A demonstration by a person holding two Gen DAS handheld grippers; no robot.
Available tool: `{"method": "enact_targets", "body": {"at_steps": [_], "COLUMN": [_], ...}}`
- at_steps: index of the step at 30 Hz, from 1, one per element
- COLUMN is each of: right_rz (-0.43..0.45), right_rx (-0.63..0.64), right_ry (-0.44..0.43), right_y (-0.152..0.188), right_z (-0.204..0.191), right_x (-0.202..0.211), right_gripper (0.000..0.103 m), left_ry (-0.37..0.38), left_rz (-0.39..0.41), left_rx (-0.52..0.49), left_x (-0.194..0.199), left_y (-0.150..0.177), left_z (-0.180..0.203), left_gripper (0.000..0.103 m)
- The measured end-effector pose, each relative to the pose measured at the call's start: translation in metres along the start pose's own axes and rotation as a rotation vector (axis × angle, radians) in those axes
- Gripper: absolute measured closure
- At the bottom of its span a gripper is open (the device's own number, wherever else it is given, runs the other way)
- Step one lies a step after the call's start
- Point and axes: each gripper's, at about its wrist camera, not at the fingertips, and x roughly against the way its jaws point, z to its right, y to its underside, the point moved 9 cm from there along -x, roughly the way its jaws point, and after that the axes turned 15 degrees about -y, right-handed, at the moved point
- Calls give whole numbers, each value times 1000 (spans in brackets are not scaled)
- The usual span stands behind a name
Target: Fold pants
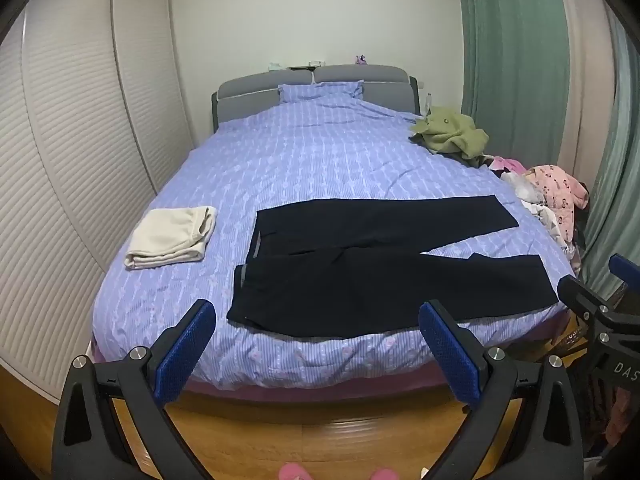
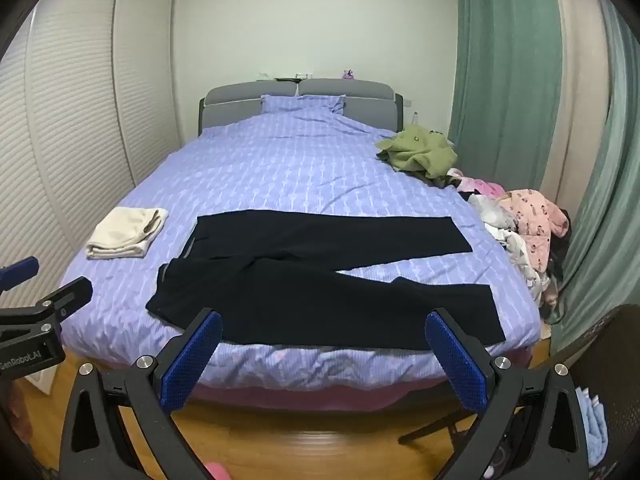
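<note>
Black pants [image 1: 360, 268] lie flat on the blue bedspread [image 1: 304, 160], waistband to the left, the two legs spread apart toward the right. They also show in the right wrist view [image 2: 320, 280]. My left gripper [image 1: 316, 320] is open and empty, held off the foot of the bed, short of the pants' near edge. My right gripper [image 2: 324, 328] is open and empty, also back from the bed's foot. The right gripper shows at the right edge of the left wrist view [image 1: 592, 300]; the left gripper shows at the left edge of the right wrist view [image 2: 44, 300].
A folded cream garment [image 1: 172, 236] lies on the bed's left side. A green garment [image 1: 448, 132] and a pile of pink and white clothes [image 1: 552, 200] lie along the right edge. Louvered wardrobe doors [image 1: 72, 140] stand left, green curtains [image 1: 516, 60] right. Wooden floor [image 1: 320, 436] is below.
</note>
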Motion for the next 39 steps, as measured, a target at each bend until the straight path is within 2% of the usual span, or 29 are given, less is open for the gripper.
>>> {"method": "enact_targets", "body": {"at_steps": [6, 9, 11, 13, 39], "right_rz": [-2, 6, 11, 28, 78], "right_rx": [0, -2, -1, 3, 21], "right_ry": [-14, -16, -18, -16, -27], "right_y": [-2, -10, -13, -5, -12], "right_z": [-2, 2, 4, 4, -2], "right_x": [-1, 7, 8, 11, 26], "right_gripper": [0, 0, 0, 0, 0], "left_ry": [14, 22, 20, 23, 25], "left_rz": [-6, 23, 48, 50, 102], "left_rx": [8, 18, 26, 27, 46], "left_x": [0, 11, 21, 23, 39], "left_y": [-16, -21, -14, -14, -16], "left_z": [-3, -4, -8, -9, -8], "left_gripper": [0, 0, 0, 0, 0]}}
